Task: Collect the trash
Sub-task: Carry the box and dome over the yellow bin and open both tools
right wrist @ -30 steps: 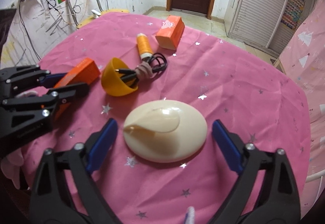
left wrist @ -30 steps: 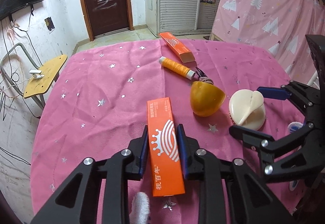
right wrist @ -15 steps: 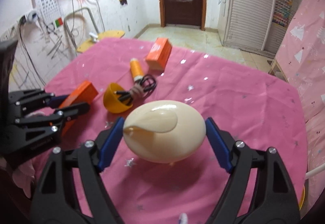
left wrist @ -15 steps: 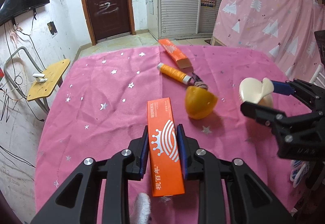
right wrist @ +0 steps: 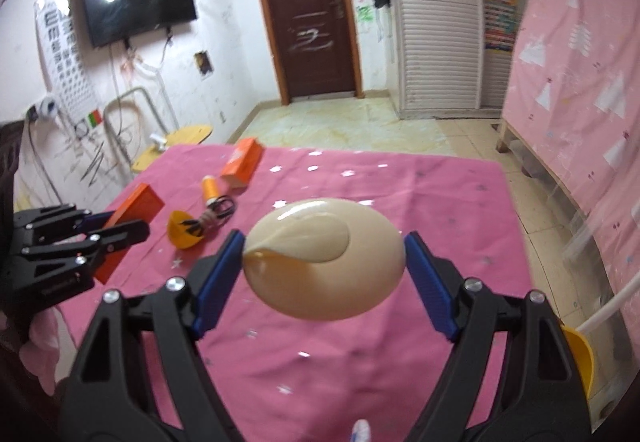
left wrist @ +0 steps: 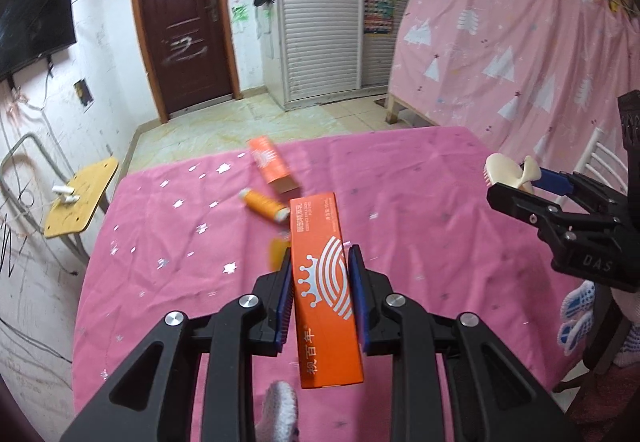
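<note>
1. Left tongs (left wrist: 320,294): the blue pads pinch a long orange box (left wrist: 326,286) by its two long sides. The box bears a white crown-and-arcs mark and runs lengthwise between the fingers, its far end projecting past the fingertips.
2. In the right wrist view the same orange box (right wrist: 134,219) shows clamped in the left tongs (right wrist: 116,226), raised clear of the surface (right wrist: 440,201).
3. Right tongs (right wrist: 324,262): spread wide, with both blue pads pressed against the flanks of a cream oval brush (right wrist: 324,258). The brush is carried above the surface, with its smooth domed back toward the camera.
4. In the left wrist view the brush (left wrist: 508,171) appears at the right, edge-on, with a row of short bristles visible on its left edge, held in the right tongs (left wrist: 520,181).
5. Surface (left wrist: 420,181): covered with a pink cloth printed with silver stars.
6. Items on the surface:
   - a second orange box (right wrist: 242,161) near the far edge;
   - an orange spool of thread (right wrist: 210,189) just in front of that box;
   - a yellow bowl-shaped piece (right wrist: 184,232) tipped on its side, with a black cord (right wrist: 222,205) beside it.
7. A white knitted glove (left wrist: 280,410) shows at the bottom of the left wrist view, behind the left tongs.
8. A yellow container rim (right wrist: 580,358) shows at the lower right edge of the right wrist view, off the surface.
</note>
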A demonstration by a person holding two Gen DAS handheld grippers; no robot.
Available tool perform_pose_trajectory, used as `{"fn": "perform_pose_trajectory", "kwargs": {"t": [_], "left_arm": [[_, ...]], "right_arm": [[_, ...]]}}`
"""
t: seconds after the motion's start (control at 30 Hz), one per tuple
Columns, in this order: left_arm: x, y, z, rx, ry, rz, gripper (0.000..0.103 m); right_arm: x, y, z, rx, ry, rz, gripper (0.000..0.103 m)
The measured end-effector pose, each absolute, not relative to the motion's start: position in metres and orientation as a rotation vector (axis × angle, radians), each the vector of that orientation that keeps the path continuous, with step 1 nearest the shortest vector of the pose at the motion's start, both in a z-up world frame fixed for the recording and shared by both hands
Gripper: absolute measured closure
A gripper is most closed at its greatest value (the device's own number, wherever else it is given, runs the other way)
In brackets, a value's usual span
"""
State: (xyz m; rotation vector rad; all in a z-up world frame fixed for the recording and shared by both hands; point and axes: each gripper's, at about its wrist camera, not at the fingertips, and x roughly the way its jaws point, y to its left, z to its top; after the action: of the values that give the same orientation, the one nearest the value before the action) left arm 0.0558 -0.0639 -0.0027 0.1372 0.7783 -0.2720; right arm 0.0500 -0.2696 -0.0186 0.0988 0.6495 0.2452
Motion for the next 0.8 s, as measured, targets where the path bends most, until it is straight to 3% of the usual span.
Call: {"fn": "perform_pose_trajectory", "kwargs": {"t": [0.8], "left_arm": [[0.026,-0.271,0.016,0.285,0.726,-0.569,0.085]], "right_arm": [[-0.031,-0.472,-0.031,0.331,0.519,-0.105,0.025]]}}
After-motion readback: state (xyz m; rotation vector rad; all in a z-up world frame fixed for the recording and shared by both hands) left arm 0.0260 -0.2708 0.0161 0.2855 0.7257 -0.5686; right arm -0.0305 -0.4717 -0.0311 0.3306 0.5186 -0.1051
